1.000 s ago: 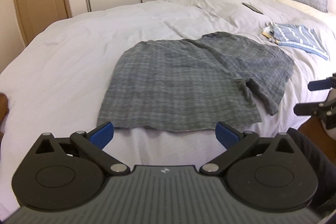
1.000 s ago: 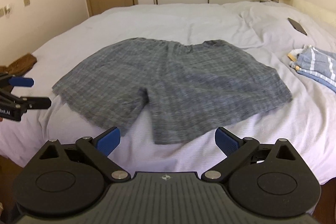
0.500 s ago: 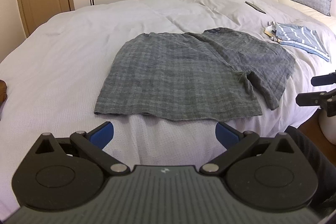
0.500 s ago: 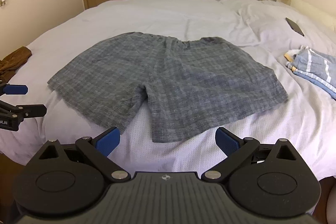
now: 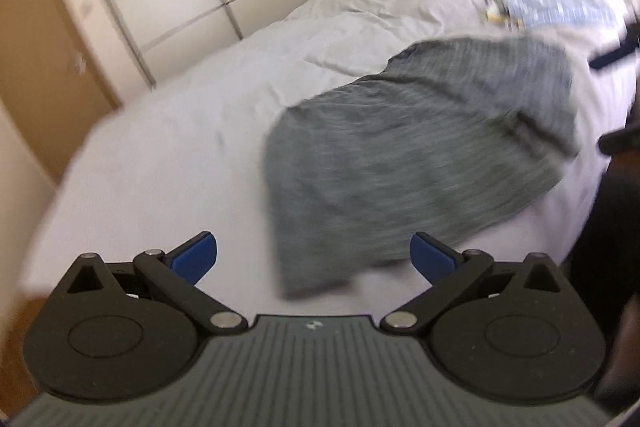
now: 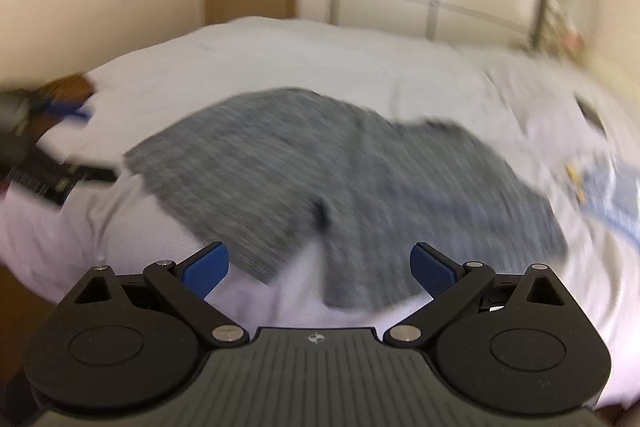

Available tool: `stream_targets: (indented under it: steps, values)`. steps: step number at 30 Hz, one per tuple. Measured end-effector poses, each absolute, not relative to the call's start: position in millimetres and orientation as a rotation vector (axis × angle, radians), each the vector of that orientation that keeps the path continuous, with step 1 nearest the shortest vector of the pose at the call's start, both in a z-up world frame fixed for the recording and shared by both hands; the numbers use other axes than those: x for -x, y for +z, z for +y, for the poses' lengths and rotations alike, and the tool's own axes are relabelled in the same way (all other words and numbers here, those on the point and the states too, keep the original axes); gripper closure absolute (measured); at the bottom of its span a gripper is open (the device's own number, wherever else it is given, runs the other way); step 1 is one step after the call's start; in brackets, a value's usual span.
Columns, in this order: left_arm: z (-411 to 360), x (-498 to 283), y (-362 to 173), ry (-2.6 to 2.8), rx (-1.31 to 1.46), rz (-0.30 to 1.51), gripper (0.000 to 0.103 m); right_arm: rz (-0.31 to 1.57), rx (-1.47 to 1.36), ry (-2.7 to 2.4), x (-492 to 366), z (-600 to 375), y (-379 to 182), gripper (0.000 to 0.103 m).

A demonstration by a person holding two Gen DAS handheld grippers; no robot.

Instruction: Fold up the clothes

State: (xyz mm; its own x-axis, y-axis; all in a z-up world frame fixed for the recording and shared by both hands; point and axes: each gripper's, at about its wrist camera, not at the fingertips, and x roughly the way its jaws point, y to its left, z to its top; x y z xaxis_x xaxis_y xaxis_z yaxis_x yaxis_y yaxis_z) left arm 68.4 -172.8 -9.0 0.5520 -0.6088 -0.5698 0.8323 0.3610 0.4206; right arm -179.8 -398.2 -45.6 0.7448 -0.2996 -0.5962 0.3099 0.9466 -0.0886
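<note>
Shorts (image 5: 420,155) of grey checked cloth lie spread flat on the white bed (image 5: 168,155), near its front edge, with both leg hems toward the grippers and the waistband on the far side. Folding has not begun, as far as these views let me judge: the garment is a single open layer and neither tool touches it. The left gripper (image 5: 314,259) hovers over the bedding beside the near left hem, its blue pads wide apart and nothing between them. The right gripper (image 6: 319,267) hangs above the notch between the two legs, its jaws likewise spread and empty. Both views are smeared with motion, so fine detail of the weave and hems is hard to read.

The step in hand looks like the approach for a first grasp. The next move probably calls for each gripper to drop onto an edge or corner of the shorts and pinch only the cloth, not the sheet beneath, before one half is carried over the other.

The fabric seems thin and limp, with slight ripples near the crotch. A striped blue garment (image 5: 560,7), apparently folded, rests further back on the bed, well apart from the shorts
</note>
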Motion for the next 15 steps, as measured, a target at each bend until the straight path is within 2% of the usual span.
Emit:
stream_targets:
  steps: [4,8,10,12,13,15]
  values:
    - [-165.7,-107.3,5.0,-0.988,-0.853,0.262,0.001,0.617,0.114,-0.229,144.1,-362.1,-42.4,0.004]
    - [-159.0,-142.3,14.4,-1.041,-0.885,0.236,0.002,0.600,0.233,-0.136,96.6,-325.5,-48.6,0.015]
    - [-154.8,-156.1,15.0,-1.052,-0.896,0.232,0.001,0.599,0.286,-0.087,71.2,-308.4,-54.5,0.024]
    - [-151.1,-166.6,13.0,-1.055,-0.907,0.233,0.001,0.614,0.317,-0.035,44.6,-296.3,-63.9,0.050]
    - [-149.3,-171.4,10.9,-1.055,-0.911,0.237,0.001,0.629,0.330,-0.017,30.0,-291.3,-69.9,0.054]
    - [-144.6,-179.6,5.5,-1.059,-0.910,0.249,0.001,0.654,0.367,0.001,3.7,-282.2,-82.7,0.055]
